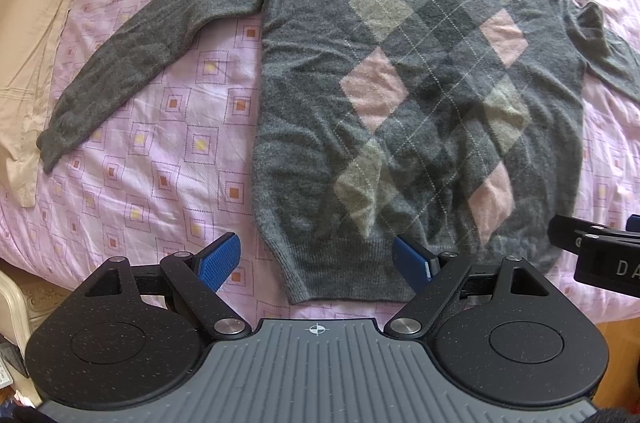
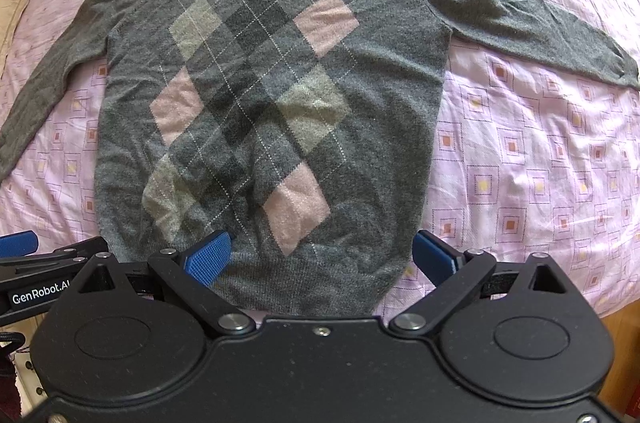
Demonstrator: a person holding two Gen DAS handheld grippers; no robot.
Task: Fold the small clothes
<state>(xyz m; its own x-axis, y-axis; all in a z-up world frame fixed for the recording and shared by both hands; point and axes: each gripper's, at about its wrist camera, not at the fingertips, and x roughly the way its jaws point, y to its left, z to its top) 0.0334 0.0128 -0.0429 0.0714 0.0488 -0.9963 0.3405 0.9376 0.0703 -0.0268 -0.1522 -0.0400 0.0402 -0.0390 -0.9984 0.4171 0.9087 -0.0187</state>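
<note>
Grey sweater lies flat; left tongs and right tongs gape wide, empty.

Grey argyle sweater, pink and beige diamonds, spread flat front-up on the bed, unfolded, both sleeves stretched outward, hem nearest, slightly wrinkled.

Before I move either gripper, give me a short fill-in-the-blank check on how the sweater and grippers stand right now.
1. The grey sweater lies flat on the pink bedspread with its diamond-patterned ____ side facing up.
2. Both sleeves are spread out to the sides, so neither one is ____ over the body yet.
3. The left gripper and the right gripper both have their jaws ____.
4. Both grippers sit at the sweater's ribbed bottom ____.

Missing words: front; folded; open; hem
</note>
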